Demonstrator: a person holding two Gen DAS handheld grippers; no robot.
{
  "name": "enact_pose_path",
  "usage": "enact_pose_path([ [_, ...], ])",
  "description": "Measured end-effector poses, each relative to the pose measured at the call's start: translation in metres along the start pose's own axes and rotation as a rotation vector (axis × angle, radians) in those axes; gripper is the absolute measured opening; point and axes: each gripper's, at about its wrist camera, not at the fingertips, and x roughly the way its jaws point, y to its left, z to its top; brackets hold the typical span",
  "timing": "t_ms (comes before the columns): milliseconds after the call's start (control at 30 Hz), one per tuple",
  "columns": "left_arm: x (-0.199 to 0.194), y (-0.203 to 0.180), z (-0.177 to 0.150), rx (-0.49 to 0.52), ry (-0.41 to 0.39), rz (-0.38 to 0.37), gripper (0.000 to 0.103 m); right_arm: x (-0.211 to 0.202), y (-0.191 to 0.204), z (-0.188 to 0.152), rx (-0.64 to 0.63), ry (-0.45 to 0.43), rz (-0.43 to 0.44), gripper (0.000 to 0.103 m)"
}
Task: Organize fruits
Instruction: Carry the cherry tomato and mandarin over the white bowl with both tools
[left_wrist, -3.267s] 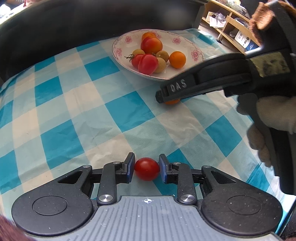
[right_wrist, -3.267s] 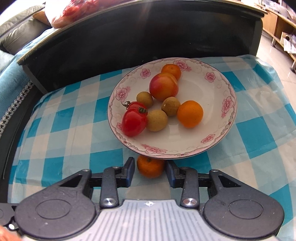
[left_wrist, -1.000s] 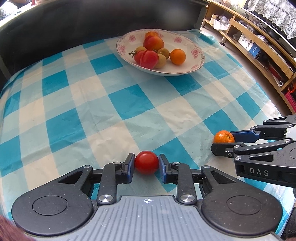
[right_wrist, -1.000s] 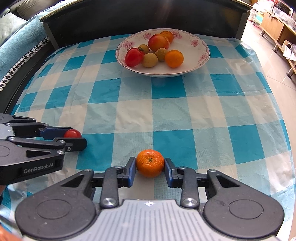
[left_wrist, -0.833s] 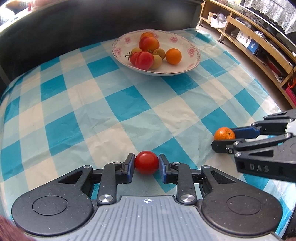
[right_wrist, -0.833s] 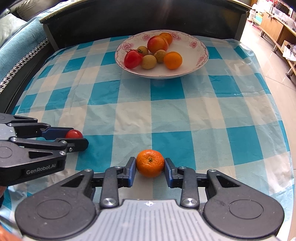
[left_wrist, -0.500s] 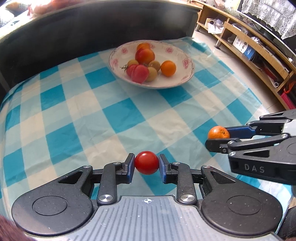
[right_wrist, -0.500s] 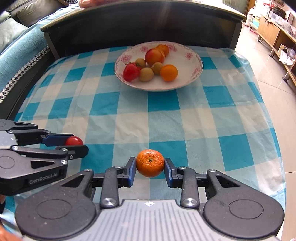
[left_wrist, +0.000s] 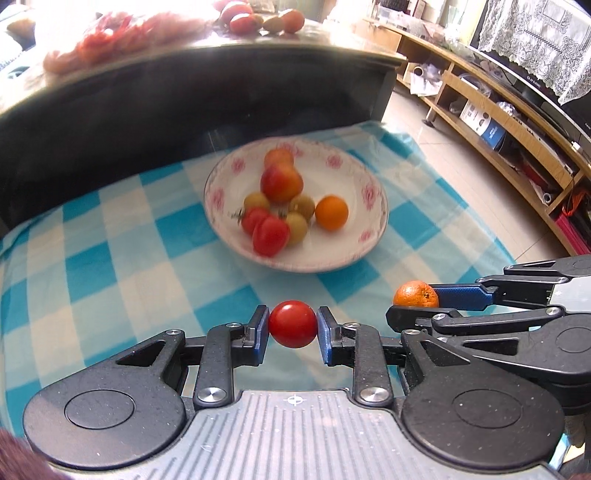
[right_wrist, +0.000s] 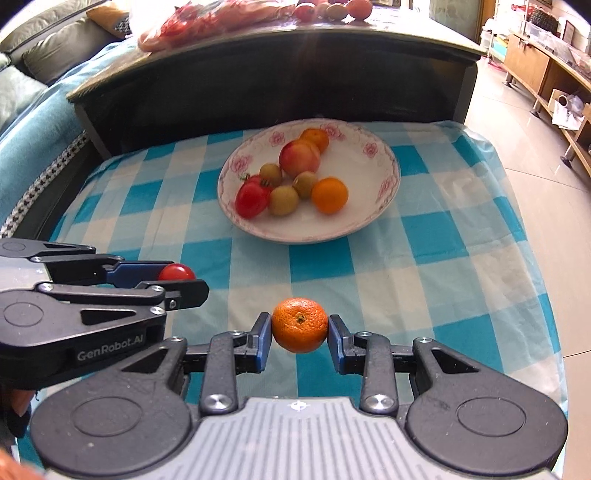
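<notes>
My left gripper (left_wrist: 292, 325) is shut on a small red tomato (left_wrist: 292, 323), held above the blue checked cloth; it also shows in the right wrist view (right_wrist: 176, 275). My right gripper (right_wrist: 300, 326) is shut on a small orange mandarin (right_wrist: 300, 325), seen at the right of the left wrist view (left_wrist: 415, 294). A white plate with pink flowers (right_wrist: 384, 184) stands at the far middle of the cloth, holding tomatoes, a peach, small green-brown fruits and oranges. Both grippers are side by side in front of the plate.
A dark raised table edge (right_wrist: 277, 70) runs behind the plate, with a red bag and more fruit on top (right_wrist: 207, 18). The cloth's right edge drops to a tiled floor (right_wrist: 535, 140). Wooden shelves (left_wrist: 498, 110) stand at the far right.
Both grippers, each holding its fruit, have lifted and tilted up, so the plate looks farther off and the upper table's top has come into view.
</notes>
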Motion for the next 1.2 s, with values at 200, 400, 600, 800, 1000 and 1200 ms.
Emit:
enact_pose_path([
  [200,0.006,0.0,0.02,0.003,-0.02,0.003,0.035,0.001,-0.01,0.022,0.028,-0.032,-0.007,0.036],
  [400,0.018,0.004,0.035,0.001,-0.019,0.015,0.035,0.005,-0.015,0.046,0.042,-0.061,-0.011,0.036],
  [600,0.035,0.008,0.048,0.0,-0.012,0.023,0.035,0.022,-0.02,0.062,0.044,-0.057,-0.021,0.036],
  [800,0.045,0.011,0.06,0.001,-0.02,0.024,0.034,0.037,-0.029,0.074,0.059,-0.053,-0.026,0.036],
  [1000,0.055,0.012,0.068,0.007,-0.022,0.031,0.033,0.046,-0.035,0.084,0.074,-0.065,-0.023,0.036],
  [1200,0.063,0.014,0.072,0.004,-0.015,0.033,0.034,0.056,-0.04,0.09,0.081,-0.064,-0.03,0.036],
])
